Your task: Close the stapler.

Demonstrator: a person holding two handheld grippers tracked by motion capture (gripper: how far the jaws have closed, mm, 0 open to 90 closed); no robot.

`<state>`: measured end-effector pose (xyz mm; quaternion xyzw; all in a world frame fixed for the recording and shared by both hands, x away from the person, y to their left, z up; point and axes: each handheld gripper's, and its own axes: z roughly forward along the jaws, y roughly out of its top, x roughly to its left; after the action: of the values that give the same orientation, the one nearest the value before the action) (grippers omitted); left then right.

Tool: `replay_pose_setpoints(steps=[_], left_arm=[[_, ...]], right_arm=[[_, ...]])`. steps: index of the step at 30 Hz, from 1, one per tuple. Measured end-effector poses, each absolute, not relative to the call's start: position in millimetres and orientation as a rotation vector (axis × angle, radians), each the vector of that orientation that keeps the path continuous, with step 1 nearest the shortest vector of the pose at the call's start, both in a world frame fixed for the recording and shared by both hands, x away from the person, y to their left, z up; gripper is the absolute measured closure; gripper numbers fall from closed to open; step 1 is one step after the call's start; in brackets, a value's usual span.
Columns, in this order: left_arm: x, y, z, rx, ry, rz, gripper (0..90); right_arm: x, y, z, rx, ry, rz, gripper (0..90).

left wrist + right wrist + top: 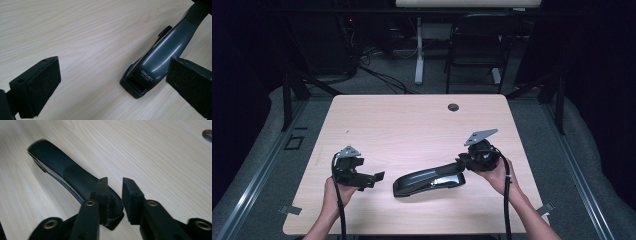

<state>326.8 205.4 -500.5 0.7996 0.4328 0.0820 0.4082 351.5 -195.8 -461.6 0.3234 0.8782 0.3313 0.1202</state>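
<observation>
**Dark stapler at the front of a bare wooden table, one gripper at its handle end**

A long dark grey plastic stapler (428, 180) with a shiny metal underside lies near the front middle of the pale wood-grain table (412, 125). The right gripper (115, 192) sits at the stapler's raised handle end; its jaws stand narrowly apart, the handle tip between them, one pad against it, the other pad clear. The left gripper (379, 176) hovers just beside the stapler's nose, jaws wide with nothing between them. A small round dark grommet hole (453, 107) sits near the far edge, well apart. Beyond the table stand a black folding chair (474, 47) and tangled cables in deep shadow, hard to make out. The stapler's printed lettering (147, 74) is too small to read surely.
</observation>
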Motion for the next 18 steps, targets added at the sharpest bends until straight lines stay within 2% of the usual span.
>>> replay_pose_setpoints(steps=[8, 18], left_arm=[[326.4, 205.3, -500.3, 2.018, 1.089, 0.208, 0.0], [326.3, 205.6, -500.4, 2.022, 1.091, 0.202, 0.0]], right_arm=[[348.0, -204.8, -453.2, 0.966, 2.546, 0.982, 40.7], [342.3, -222.9, -443.2, 0.998, 2.52, 0.961, 19.4]])
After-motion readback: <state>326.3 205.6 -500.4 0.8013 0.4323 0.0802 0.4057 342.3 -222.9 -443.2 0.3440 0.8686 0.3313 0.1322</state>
